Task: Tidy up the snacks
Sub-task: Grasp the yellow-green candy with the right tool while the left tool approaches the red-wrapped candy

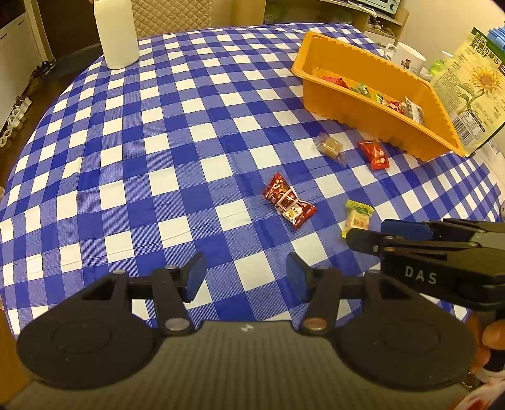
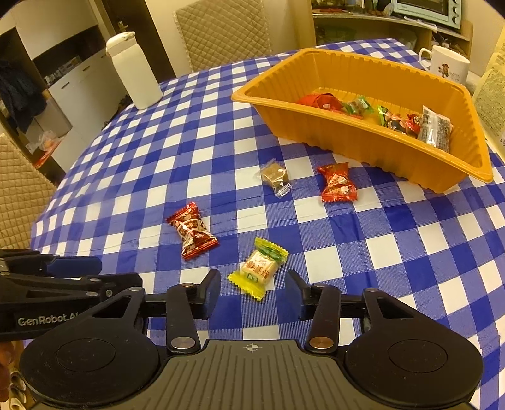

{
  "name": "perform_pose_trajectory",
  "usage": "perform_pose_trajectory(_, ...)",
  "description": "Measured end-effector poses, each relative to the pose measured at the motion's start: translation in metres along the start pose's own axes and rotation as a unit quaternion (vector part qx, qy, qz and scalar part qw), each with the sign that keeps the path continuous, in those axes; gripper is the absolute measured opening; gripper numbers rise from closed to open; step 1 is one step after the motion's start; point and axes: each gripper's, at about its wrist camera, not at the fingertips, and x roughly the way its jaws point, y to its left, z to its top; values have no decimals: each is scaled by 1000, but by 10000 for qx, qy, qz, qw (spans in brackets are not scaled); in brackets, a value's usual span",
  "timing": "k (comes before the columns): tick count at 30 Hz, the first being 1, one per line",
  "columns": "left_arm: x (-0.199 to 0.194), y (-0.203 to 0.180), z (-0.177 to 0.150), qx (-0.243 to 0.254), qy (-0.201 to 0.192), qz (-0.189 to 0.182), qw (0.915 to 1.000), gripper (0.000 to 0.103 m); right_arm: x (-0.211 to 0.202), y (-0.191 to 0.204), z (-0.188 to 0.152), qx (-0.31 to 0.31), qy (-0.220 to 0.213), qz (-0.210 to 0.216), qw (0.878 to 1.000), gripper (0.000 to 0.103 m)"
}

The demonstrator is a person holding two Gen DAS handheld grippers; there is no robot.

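An orange tray [image 1: 347,104] [image 2: 331,142] holding several wrapped snacks stands at the right of the checked table. Loose on the cloth lie a dark red candy [image 1: 288,200] [image 2: 192,231], a yellow-green candy [image 1: 358,217] [image 2: 258,268], a brown clear-wrapped candy [image 1: 329,146] [image 2: 276,176] and a bright red candy [image 1: 374,154] [image 2: 337,184]. My left gripper [image 1: 246,276] is open and empty, short of the dark red candy. My right gripper [image 2: 252,293] is open, its jaws on either side of the yellow-green candy's near end, just above the cloth. It also shows in the left wrist view [image 1: 369,235].
A white bottle [image 1: 116,31] [image 2: 134,75] stands at the far left of the table. A white mug [image 1: 407,58] [image 2: 446,64] and a sunflower-seed bag [image 1: 473,85] stand behind the tray. Quilted chairs [image 2: 221,28] surround the table.
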Motion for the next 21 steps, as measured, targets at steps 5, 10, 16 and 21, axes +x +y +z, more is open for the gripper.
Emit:
perform_pose_trajectory(5, 4, 3, 3, -23, 5, 10, 10000, 53, 12, 1, 3, 17, 68, -29, 10000, 43)
perform_pose_trajectory(10, 6, 5, 6, -49, 0, 37, 10000, 53, 18, 6, 6, -103, 0, -76, 9999, 42)
perform_pose_trajectory(16, 8, 6, 7, -51, -1, 28, 10000, 53, 20, 17, 2, -576, -90, -266, 9979, 34)
perform_pose_trajectory(21, 11, 3, 9, -30, -8, -31, 10000, 53, 22, 22, -5, -982, -146, -460, 9940, 22)
